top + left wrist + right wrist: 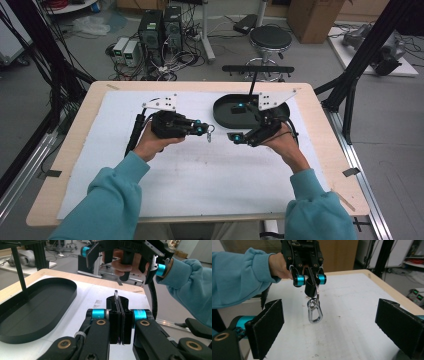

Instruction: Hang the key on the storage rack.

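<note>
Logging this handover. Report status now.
Left claw shut on key ring, carabiner dangling. Right claw open, facing it. Black tray off to the side, path clear.

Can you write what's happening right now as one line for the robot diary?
left gripper: shut on thin metal ring, shiny silver carabiner clip dangling | right gripper: open, facing clip | black oval tray: empty | clip above white mat

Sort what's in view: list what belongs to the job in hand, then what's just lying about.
In the job:
left tongs, shut on a key ring
key ring with silver carabiner hanging
right tongs, open, facing it

Lying about:
black oval tray
stool
computer boxes on the floor
</note>
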Demonstrator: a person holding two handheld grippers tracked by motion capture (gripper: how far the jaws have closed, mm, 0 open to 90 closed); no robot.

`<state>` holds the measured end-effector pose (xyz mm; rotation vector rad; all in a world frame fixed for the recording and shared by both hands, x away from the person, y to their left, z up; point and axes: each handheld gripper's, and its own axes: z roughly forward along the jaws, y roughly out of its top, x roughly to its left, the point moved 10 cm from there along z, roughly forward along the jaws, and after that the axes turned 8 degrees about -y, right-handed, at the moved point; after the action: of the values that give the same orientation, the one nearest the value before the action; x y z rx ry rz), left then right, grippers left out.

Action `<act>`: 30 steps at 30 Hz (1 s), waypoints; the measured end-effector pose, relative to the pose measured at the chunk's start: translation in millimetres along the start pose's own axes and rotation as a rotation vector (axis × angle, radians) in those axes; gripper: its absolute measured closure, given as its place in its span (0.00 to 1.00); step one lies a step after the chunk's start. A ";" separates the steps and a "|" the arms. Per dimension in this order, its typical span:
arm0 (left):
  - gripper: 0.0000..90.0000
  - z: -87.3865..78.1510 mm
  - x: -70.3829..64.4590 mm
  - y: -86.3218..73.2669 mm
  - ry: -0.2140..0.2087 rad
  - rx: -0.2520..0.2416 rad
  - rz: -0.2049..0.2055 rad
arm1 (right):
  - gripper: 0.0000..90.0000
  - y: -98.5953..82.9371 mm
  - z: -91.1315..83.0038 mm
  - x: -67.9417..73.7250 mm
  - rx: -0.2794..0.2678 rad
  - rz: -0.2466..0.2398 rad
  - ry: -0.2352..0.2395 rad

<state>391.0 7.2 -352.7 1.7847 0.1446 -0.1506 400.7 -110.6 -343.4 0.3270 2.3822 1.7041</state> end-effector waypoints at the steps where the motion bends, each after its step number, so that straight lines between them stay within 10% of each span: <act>1: 0.98 0.6 -0.4 0.3 -0.001 -0.002 0.003 | 0.15 0.3 2.3 0.7 0.003 -0.003 0.009; 30: 0.98 -2.0 -6.6 4.0 -0.032 -0.017 0.039 | 0.70 4.5 30.6 20.1 0.020 -0.022 0.204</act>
<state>385.3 8.2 -347.3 1.7664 0.0884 -0.1495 390.4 -75.7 -349.5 0.1346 2.5348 1.7830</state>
